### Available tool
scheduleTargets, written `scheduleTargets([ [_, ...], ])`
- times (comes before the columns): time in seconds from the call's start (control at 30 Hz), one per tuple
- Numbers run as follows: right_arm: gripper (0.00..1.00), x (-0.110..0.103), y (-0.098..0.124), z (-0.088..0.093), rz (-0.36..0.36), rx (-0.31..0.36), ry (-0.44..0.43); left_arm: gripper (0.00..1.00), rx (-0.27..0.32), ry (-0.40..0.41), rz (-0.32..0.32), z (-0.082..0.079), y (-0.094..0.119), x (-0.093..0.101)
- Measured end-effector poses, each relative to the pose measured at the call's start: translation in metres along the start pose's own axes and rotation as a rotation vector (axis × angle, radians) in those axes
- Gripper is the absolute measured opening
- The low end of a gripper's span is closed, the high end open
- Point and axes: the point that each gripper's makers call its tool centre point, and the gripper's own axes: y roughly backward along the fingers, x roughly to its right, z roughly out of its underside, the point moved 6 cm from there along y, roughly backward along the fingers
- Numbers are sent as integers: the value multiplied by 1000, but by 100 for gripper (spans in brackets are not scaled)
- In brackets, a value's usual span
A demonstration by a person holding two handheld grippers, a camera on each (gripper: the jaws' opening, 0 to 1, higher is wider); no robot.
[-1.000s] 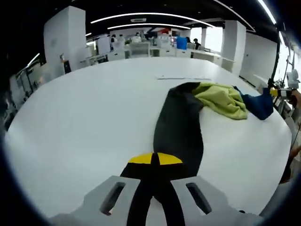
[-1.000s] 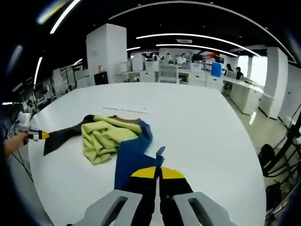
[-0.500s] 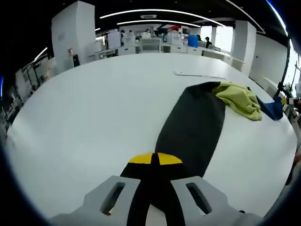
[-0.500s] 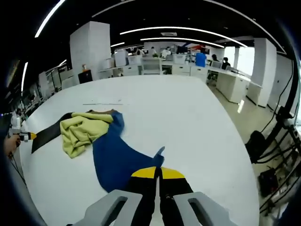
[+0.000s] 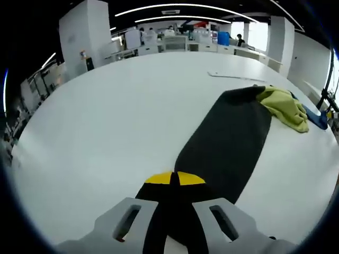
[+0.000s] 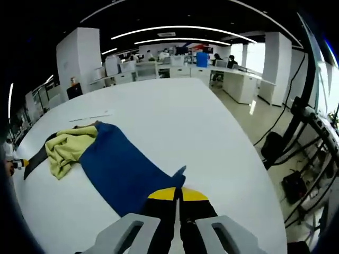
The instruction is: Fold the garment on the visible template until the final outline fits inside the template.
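Left gripper view: the garment (image 5: 228,143) lies on the white table (image 5: 106,121), drawn out long. Its black panel runs from the jaws at 6 o'clock up toward 2 o'clock, widening through the middle. At the far end a yellow-green bunched section (image 5: 283,106) sits on top, with a blue tip (image 5: 318,117) just past it at 3 o'clock. The left gripper (image 5: 175,179) has its yellow-tipped jaws pressed together on the near black edge of the garment. A thin flat strip (image 5: 235,76) lies on the table beyond the garment, at about 1 o'clock; I cannot tell what it is.

Right gripper view: same garment seen from the opposite end. The blue panel (image 6: 124,169) spreads flat from the jaws at 6 o'clock out toward 10 o'clock. The yellow-green bunched section (image 6: 63,151) rests at the far end, near 9 o'clock, and the black panel (image 6: 37,156) trails off beyond it to the left. The right gripper (image 6: 177,194) is pinching the near blue corner, jaws closed; a small blue point of cloth sticks up just above the tips. At the 9 o'clock edge the left gripper (image 6: 18,163) is small, held by a person's hand (image 6: 8,168).

Table is broad and white. Behind it, at 12 o'clock, are office desks (image 6: 175,66), white columns and ceiling light strips.
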Motion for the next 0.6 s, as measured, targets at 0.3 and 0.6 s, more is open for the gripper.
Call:
scheduleTargets([
  [0.3,0,18,-6,4,26,-31,17,0,-43,-25,-21,0,-8,-12],
  [0.6,0,31,-11,3,43,-52,10,0,-74,-48,-37,-5,-13,-23],
])
